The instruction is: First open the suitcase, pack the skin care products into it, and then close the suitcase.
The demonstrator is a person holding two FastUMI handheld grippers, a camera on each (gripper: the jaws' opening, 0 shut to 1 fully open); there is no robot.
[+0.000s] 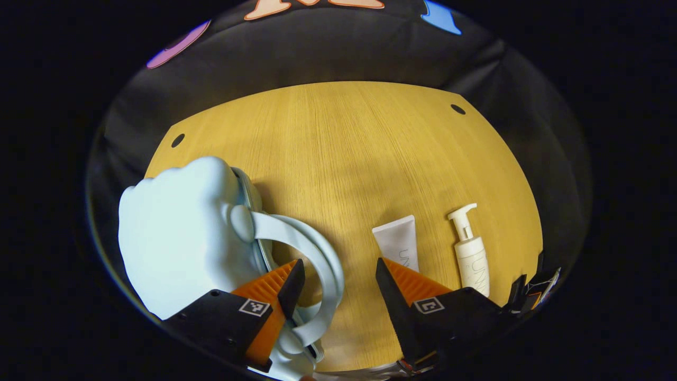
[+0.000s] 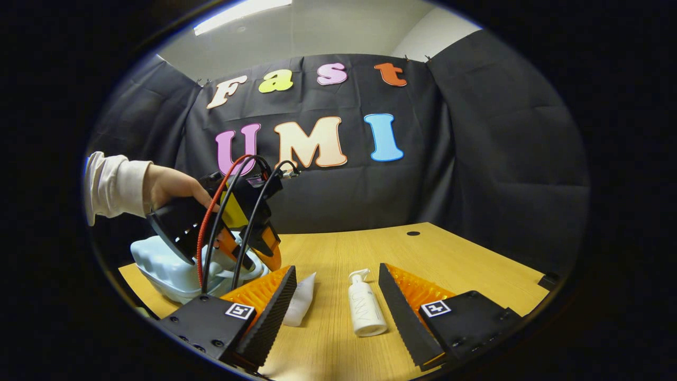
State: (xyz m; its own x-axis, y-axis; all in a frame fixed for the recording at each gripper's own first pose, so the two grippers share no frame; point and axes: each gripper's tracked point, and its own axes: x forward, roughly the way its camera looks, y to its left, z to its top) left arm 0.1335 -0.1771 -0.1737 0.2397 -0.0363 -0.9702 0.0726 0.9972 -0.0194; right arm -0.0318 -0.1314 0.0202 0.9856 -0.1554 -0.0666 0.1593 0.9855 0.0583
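Your left gripper (image 1: 334,280) is spread wide above the table (image 1: 338,148), gripping nothing; the pale blue suitcase (image 1: 174,233) lies closed by its left finger, its looped handle (image 1: 312,264) curving between the fingers. Your right gripper (image 2: 336,296) is released too, low over the table, with the pump bottle (image 2: 365,309) lying lengthwise between its fingers, nozzle pointing away from you. The white tube (image 2: 300,302) lies beside the bottle. Faint lettering on both is too small to read.

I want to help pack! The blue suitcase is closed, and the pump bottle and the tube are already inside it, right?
Not quite. The suitcase is closed, but the pump bottle and the tube lie outside it on the table, as the left gripper view shows.
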